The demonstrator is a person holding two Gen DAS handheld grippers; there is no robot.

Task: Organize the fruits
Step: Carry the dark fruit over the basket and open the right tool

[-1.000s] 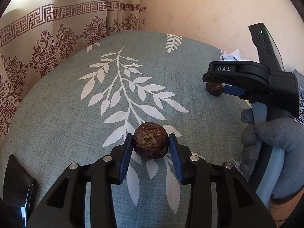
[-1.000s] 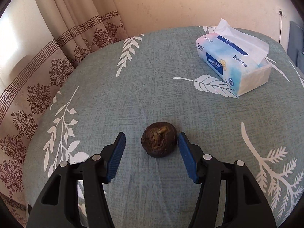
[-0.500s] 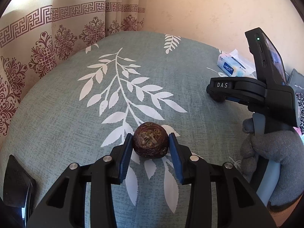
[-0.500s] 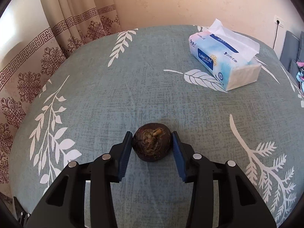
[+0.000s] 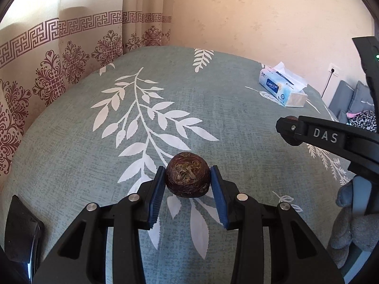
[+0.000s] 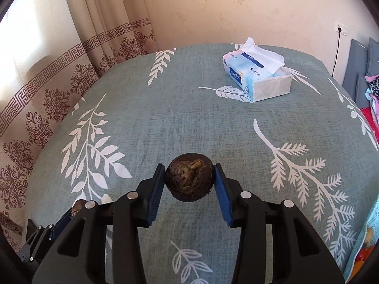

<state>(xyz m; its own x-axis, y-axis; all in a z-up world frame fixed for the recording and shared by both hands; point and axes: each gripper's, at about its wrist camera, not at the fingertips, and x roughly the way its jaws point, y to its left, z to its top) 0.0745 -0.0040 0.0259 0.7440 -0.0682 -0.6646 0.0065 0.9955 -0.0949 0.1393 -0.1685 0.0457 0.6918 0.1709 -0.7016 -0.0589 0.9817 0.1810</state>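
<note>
My left gripper (image 5: 187, 177) is shut on a dark brown round fruit (image 5: 187, 177) and holds it above the teal leaf-print tablecloth (image 5: 165, 94). My right gripper (image 6: 189, 179) is shut on a second dark brown fruit (image 6: 189, 179), lifted off the cloth. The right gripper also shows at the right of the left wrist view (image 5: 287, 133), its fruit mostly hidden behind the finger. A tip of the left gripper with its fruit (image 6: 77, 207) shows at the lower left of the right wrist view.
A blue and white tissue pack (image 6: 257, 75) lies at the far right of the table, also in the left wrist view (image 5: 281, 90). Patterned curtains (image 5: 59, 59) hang along the left edge. A wall stands behind, a sofa (image 6: 360, 71) to the right.
The right gripper closed on its fruit and lifted it. Both grippers rose with their fruits, and the right one moved rightward away from the left.
</note>
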